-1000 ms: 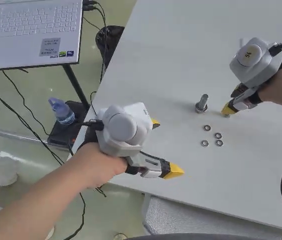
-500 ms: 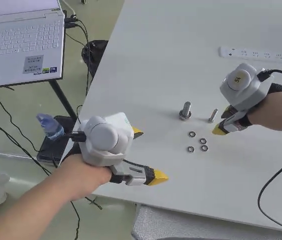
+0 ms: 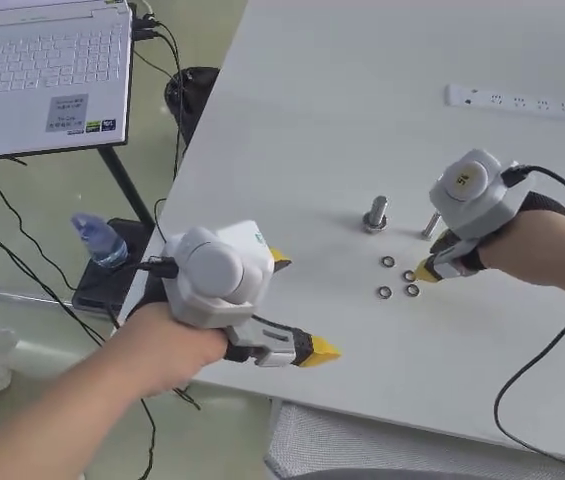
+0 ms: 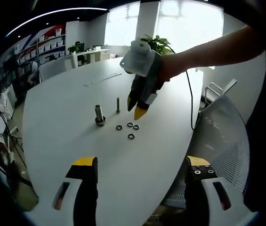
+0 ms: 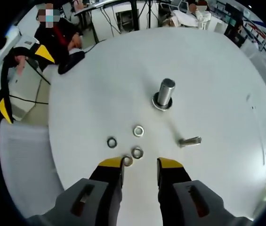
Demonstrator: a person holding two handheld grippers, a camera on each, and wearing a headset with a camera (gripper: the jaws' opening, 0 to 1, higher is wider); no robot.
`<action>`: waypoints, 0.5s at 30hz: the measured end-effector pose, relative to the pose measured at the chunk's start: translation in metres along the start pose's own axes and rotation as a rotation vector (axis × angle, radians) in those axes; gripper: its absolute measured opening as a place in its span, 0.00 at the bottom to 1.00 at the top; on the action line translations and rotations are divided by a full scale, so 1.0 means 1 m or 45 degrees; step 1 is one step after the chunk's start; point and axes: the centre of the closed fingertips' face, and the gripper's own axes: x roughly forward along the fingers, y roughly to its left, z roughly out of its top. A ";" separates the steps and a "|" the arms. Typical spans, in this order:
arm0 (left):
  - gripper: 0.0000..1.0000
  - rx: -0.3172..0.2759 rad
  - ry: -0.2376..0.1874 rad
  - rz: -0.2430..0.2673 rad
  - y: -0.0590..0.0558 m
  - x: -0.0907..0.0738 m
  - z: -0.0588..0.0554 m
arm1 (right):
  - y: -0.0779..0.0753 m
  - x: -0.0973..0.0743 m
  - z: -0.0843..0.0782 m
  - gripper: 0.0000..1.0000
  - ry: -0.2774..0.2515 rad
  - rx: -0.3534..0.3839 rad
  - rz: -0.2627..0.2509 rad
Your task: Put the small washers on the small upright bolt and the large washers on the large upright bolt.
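Observation:
Two bolts stand upright on the white table (image 3: 342, 110): a large bolt (image 3: 376, 215) (image 4: 99, 115) (image 5: 165, 92) and a thin small bolt (image 3: 429, 225) (image 4: 118, 104) (image 5: 189, 141). Several small washers (image 3: 388, 262) (image 4: 131, 136) (image 5: 138, 131) lie flat just in front of them. My right gripper (image 3: 427, 270) (image 4: 137, 106) (image 5: 141, 163) hovers low over the washers, jaws open by a narrow gap, and one washer (image 5: 127, 161) lies at the inner edge of its left fingertip. My left gripper (image 3: 300, 305) (image 4: 141, 162) is held wide open and empty over the table's near edge.
A white power strip (image 3: 522, 103) lies at the far right of the table. Off the table's left edge are a laptop (image 3: 42, 70) on a stand, a water bottle (image 3: 97, 240) and cables on the floor. A grey chair back (image 3: 362, 450) sits below the near edge.
My right gripper has moved from beside the bolts down to the washers, uncovering the small bolt. The left gripper has stayed about where it was, and the head camera shifted.

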 end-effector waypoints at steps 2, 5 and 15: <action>0.75 -0.002 0.005 -0.007 0.000 0.001 -0.001 | -0.001 0.002 0.000 0.28 -0.010 0.014 -0.017; 0.75 0.000 0.005 -0.013 0.000 0.002 0.000 | -0.003 0.005 0.002 0.28 -0.050 0.074 -0.027; 0.75 0.007 0.006 -0.020 0.003 0.003 0.001 | -0.004 0.017 0.002 0.27 -0.074 0.100 -0.065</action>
